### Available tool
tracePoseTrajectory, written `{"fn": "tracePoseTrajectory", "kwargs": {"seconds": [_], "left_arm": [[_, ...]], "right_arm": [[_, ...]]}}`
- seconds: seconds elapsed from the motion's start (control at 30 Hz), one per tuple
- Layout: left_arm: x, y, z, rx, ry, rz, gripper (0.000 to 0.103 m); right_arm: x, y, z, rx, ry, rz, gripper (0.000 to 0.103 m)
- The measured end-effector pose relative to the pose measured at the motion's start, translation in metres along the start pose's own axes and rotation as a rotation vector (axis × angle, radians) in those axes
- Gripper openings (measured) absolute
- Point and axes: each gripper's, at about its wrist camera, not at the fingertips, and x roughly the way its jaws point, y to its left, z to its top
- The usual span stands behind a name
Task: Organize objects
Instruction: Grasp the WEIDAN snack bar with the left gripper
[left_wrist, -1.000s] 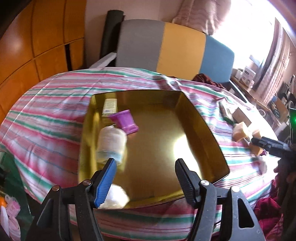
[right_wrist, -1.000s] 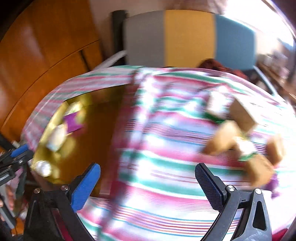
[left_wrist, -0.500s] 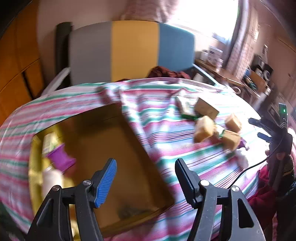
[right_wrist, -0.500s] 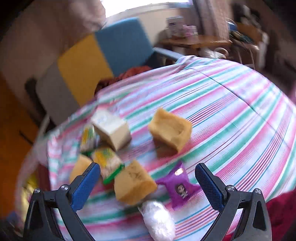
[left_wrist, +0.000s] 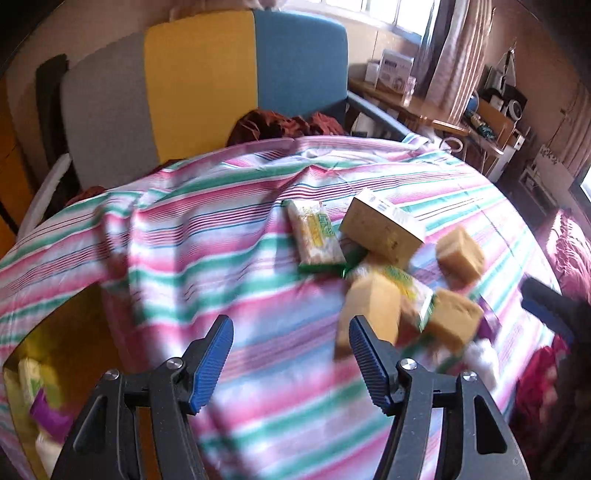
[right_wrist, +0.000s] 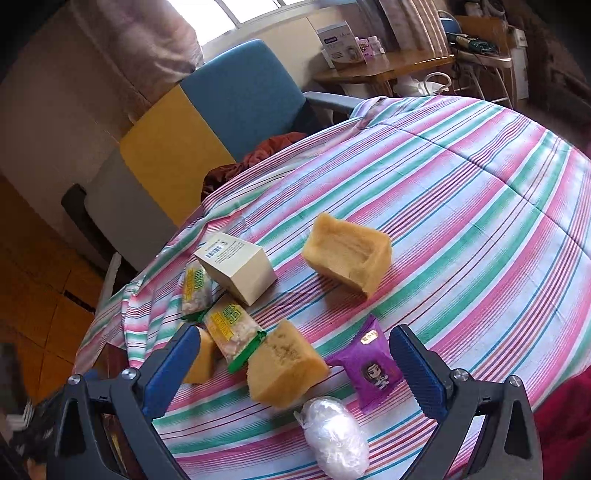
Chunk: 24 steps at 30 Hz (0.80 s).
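While the gold box (left_wrist: 51, 354) has been left at the lower left edge of the left wrist view, a purple packet (left_wrist: 48, 411) and pale wrapped items lying inside it, the left tongs (left_wrist: 290, 354) have been swung off it and across the striped cloth (left_wrist: 221, 258) of the desk toward the pile of loose goods. A second ago the box filled that view; now only its near corner is shown. The left tongs are held apart and empty, nothing between their blue pads. Just ahead and to their right the remaining items are clustered: a green-and-yellow snack bar (left_wrist: 316, 234), a cream carton (left_wrist: 382, 230), tan sponge-like blocks (left_wrist: 371, 306), partly blurred by motion.

In the right wrist view the blur of a second ago has been replaced by a sharp picture, so the right tongs (right_wrist: 291, 373) are judged to have settled over the same pile. They too are spread wide and hold nothing. Between their tips a tan block (right_wrist: 284, 363) and a second snack bar (right_wrist: 232, 332) are framed, with a purple sachet (right_wrist: 369, 365) just inside the right pad and a white plastic-wrapped bundle (right_wrist: 334, 437) nearest the camera. A larger hollowed block (right_wrist: 347, 253) lies apart, further back.

A drop into the box is taken as done; another pick appears to be in preparation, with most goods still outside.
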Motion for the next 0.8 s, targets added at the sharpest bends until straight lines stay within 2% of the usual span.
{"fn": "tracePoseTrajectory", "kwargs": {"seconds": [0.17,0.27,0.33,0.47,0.57,0.67,0.73,0.77,0.8], "left_arm": [[0.051,-0.013,0.032,0.027,0.054,0.002,0.066],[0.076,-0.016,0.050,0.012,0.072,-0.026,0.066],[0.094,-0.020,0.059,0.027,0.093,-0.003,0.066],[0.123,-0.023,0.069,0.030,0.133,0.031,0.066],[0.135,-0.021,0.075,0.001,0.137,0.016,0.066],[0.146,-0.023,0.075,0.016,0.142,0.040,0.066],[0.144,-0.026,0.071,0.053,0.115,0.072,0.055],[0.142,-0.025,0.069,0.058,0.107,0.082,0.044],[0.139,-0.019,0.065,0.042,0.109,0.065,0.044]], "right_arm": [[0.003,0.006,-0.001,-0.020,0.016,0.044,0.103],[0.006,0.006,-0.001,-0.019,0.032,0.065,0.103],[0.007,0.006,-0.001,-0.016,0.039,0.079,0.103],[0.011,0.005,-0.003,-0.005,0.058,0.100,0.103],[0.013,0.004,-0.003,0.000,0.070,0.106,0.103],[0.016,0.006,-0.004,-0.003,0.085,0.106,0.103],[0.018,0.008,-0.005,-0.011,0.096,0.108,0.103],[0.019,0.009,-0.006,-0.019,0.099,0.107,0.103],[0.018,0.010,-0.006,-0.025,0.100,0.103,0.103]]}}
